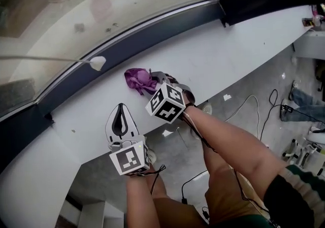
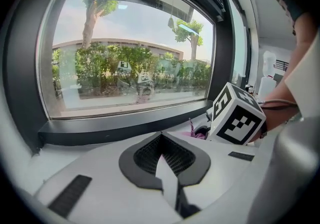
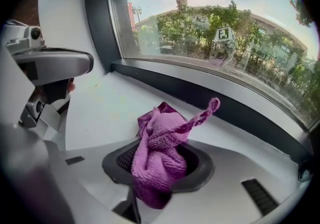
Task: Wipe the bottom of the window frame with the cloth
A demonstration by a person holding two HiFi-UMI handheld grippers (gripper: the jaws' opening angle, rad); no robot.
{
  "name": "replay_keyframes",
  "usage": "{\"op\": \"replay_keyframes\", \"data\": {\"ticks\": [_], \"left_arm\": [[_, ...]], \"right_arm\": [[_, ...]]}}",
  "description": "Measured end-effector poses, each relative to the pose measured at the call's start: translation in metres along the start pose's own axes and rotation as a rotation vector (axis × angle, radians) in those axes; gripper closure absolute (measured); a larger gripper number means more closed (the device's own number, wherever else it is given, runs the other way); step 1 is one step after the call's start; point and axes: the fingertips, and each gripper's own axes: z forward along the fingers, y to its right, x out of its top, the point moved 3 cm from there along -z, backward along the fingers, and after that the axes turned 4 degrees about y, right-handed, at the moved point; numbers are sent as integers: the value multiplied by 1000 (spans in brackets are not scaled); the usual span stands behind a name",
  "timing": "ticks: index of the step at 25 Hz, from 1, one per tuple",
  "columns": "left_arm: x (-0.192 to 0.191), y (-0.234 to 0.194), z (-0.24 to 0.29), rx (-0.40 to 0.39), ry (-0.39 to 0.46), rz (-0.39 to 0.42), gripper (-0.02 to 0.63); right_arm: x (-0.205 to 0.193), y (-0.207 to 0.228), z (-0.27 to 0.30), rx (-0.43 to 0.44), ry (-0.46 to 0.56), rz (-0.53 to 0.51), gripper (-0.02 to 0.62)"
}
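Note:
A purple cloth hangs bunched from my right gripper, whose jaws are shut on it just above the white sill. In the right gripper view the cloth fills the jaws and one twisted corner sticks up toward the glass. The dark bottom window frame runs along the sill beyond it, a short way from the cloth. My left gripper rests near the sill's front edge, jaws shut and empty. The dark frame lies ahead of it, with the right gripper's marker cube to its right.
A white cord pull hangs by the glass left of the cloth. Cables and oddments lie on the grey floor below the sill. A dark upright frame post stands at the window's left side.

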Motion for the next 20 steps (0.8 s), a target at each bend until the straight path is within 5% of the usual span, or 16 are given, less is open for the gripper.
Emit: {"op": "replay_keyframes", "data": {"ticks": [20], "left_arm": [[24,160,83,-165,-8,76,603]], "right_arm": [[-109,154,-96,-154,-13,115,449]]}}
